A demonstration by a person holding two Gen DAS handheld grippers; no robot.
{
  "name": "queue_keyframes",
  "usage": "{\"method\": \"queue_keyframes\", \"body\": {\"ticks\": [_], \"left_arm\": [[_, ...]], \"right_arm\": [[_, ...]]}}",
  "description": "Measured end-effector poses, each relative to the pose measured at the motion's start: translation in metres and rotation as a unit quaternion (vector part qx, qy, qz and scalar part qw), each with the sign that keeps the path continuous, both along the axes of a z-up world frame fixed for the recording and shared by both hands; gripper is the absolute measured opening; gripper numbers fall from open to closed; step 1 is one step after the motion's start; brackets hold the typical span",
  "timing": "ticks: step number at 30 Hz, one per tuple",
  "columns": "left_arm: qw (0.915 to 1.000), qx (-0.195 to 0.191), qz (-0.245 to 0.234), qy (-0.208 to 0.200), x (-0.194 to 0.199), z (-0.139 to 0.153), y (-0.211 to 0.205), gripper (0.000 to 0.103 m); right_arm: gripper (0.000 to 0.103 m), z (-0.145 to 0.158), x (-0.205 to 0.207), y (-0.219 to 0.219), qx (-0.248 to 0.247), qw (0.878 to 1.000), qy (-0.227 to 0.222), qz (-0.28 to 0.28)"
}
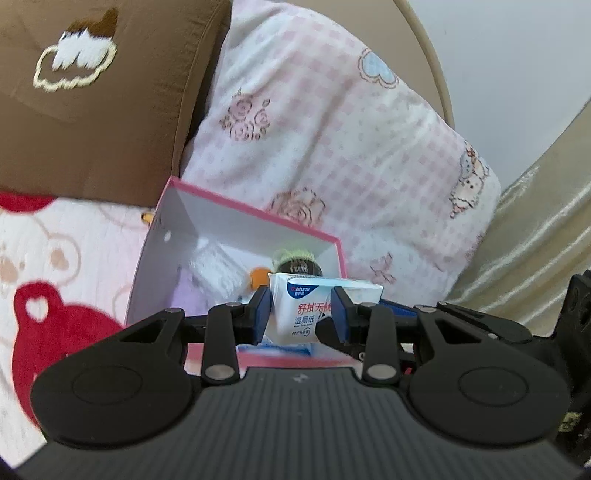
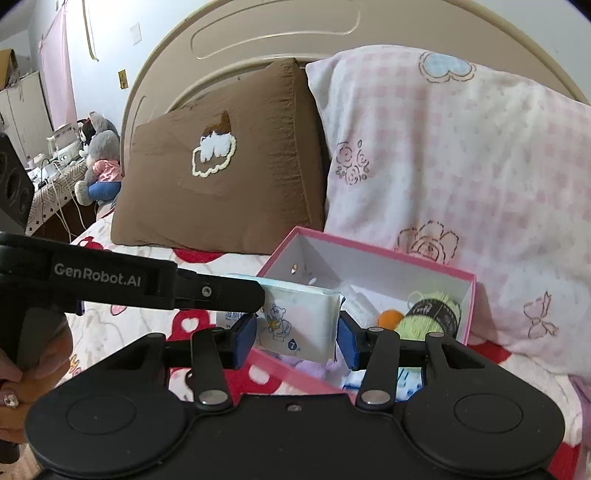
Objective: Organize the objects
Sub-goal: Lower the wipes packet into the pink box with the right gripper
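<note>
A white wet-wipes pack (image 1: 301,312) with red Chinese lettering sits between the blue pads of my left gripper (image 1: 301,314), over the near edge of a pink open box (image 1: 236,210). In the right wrist view the same pack (image 2: 299,325) shows a bear print, and both my right gripper (image 2: 297,334) and the left gripper's finger (image 2: 207,290) close on it. The box (image 2: 369,254) holds a green yarn ball (image 2: 432,314) with a black label, an orange ball (image 2: 391,317) and white and lilac items.
The box lies on a bed with a red bear-print blanket (image 2: 192,325). A brown pillow (image 2: 218,177) and a pink checked pillow (image 2: 461,158) lean on the beige headboard (image 2: 258,33) right behind it. A plush toy (image 2: 99,166) sits far left.
</note>
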State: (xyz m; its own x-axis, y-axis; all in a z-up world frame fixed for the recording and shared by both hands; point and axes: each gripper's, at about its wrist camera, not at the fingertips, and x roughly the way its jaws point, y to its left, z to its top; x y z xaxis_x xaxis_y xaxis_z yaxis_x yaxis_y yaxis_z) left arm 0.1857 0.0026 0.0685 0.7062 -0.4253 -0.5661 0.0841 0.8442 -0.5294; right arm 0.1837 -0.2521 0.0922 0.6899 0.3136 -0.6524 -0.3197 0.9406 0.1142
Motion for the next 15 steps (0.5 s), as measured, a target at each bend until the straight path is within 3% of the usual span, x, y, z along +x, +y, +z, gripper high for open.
{"method": "queue_keyframes", "body": {"ticks": [5, 10, 13, 15], "left_arm": [[0.9999, 0.005, 0.013, -0.001, 0.028, -0.017, -0.004, 0.035], [0.9994, -0.014, 0.033, -0.004, 0.048, -0.04, 0.001, 0.035], [0.9991, -0.034, 0.024, -0.002, 0.053, -0.056, -0.002, 0.034], [0.9988, -0.042, 0.025, 0.002, 0.059, -0.067, -0.005, 0.033]], "right_arm": [[0.052, -0.01, 0.033, -0.001, -0.021, 1.0, 0.01, 0.001], [0.051, -0.023, 0.066, -0.006, -0.032, 0.999, 0.029, 0.014], [0.049, -0.036, 0.066, -0.025, 0.02, 0.999, 0.033, 0.003], [0.048, -0.046, 0.07, -0.031, 0.027, 0.999, 0.035, -0.011]]}}
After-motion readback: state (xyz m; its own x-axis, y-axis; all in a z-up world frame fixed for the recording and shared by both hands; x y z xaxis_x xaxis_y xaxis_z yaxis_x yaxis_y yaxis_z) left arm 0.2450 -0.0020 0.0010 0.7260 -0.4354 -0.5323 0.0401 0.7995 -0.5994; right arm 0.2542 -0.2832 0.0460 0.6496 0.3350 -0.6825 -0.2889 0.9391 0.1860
